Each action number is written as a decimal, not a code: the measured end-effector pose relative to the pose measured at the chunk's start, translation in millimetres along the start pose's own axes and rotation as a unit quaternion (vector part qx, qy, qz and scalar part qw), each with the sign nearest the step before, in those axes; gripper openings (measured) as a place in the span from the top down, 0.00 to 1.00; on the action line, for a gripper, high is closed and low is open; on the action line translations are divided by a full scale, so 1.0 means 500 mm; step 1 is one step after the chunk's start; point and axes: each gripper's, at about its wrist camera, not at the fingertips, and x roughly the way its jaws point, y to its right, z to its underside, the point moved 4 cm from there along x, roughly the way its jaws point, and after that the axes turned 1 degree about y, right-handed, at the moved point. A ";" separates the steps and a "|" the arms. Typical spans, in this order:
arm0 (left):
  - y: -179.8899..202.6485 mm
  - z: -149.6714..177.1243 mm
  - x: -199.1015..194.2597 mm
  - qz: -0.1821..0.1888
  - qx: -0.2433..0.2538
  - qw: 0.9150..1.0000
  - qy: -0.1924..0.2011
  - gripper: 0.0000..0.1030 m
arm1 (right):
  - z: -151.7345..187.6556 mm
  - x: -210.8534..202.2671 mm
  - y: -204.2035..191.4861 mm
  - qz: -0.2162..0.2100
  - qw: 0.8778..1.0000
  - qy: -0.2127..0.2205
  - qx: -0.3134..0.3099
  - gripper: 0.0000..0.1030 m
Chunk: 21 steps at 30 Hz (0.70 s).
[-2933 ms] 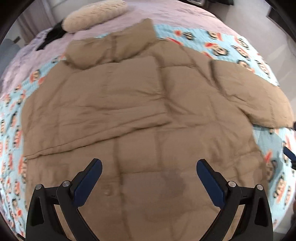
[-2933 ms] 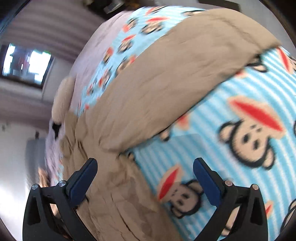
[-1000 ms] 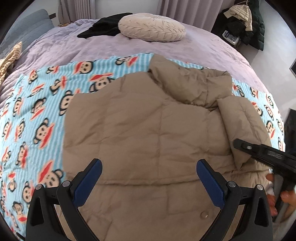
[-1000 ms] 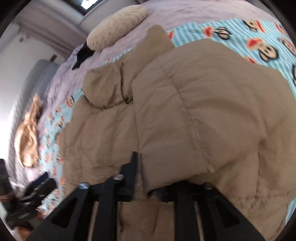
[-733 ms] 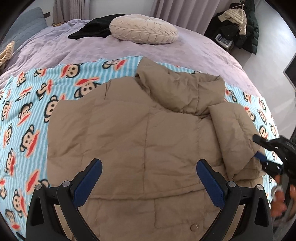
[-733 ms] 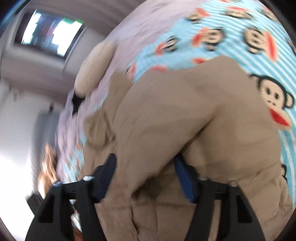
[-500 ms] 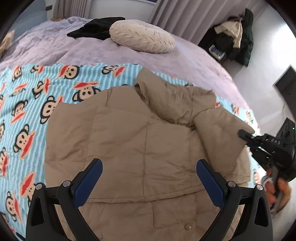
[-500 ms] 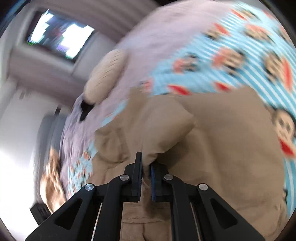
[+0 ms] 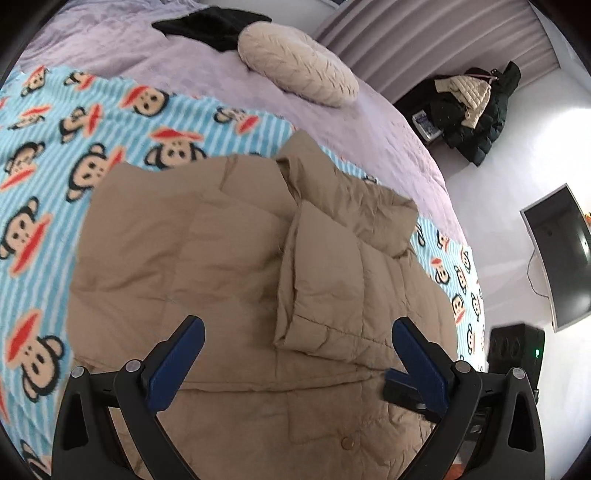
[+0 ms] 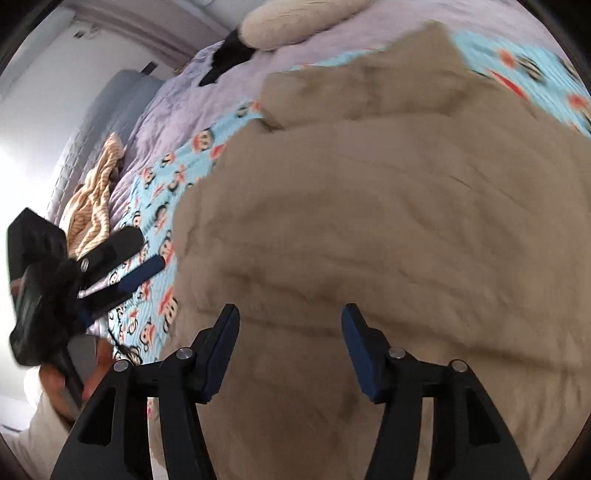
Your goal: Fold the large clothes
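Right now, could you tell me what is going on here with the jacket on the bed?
A person with a gripper in each hand is folding a tan puffer jacket spread on a monkey-print blanket on the bed. One sleeve already lies folded across the jacket's body. The left gripper and the right gripper are both open above the jacket, holding nothing. A cream pillow sits further up the bed.

One tan puffer jacket lies on one monkey-print blanket spread over one lilac bed. Also on the bed are one cream pillow, one black garment and one striped cloth. Two grippers show, the left gripper and the right gripper, plus one monitor standing off the bed.
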 end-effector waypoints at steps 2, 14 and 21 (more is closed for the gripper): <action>0.000 0.002 0.026 0.006 -0.002 1.000 -0.013 0.01 | 0.020 -0.039 0.060 0.012 0.999 0.009 0.039 0.40; 0.070 0.013 0.158 -0.007 0.035 0.997 -0.065 0.90 | 0.065 -0.221 0.410 -0.028 0.935 0.147 0.322 0.73; 0.027 0.058 0.120 -0.052 0.066 0.995 -0.056 0.90 | 0.017 -0.207 0.365 0.013 0.962 0.140 0.236 0.94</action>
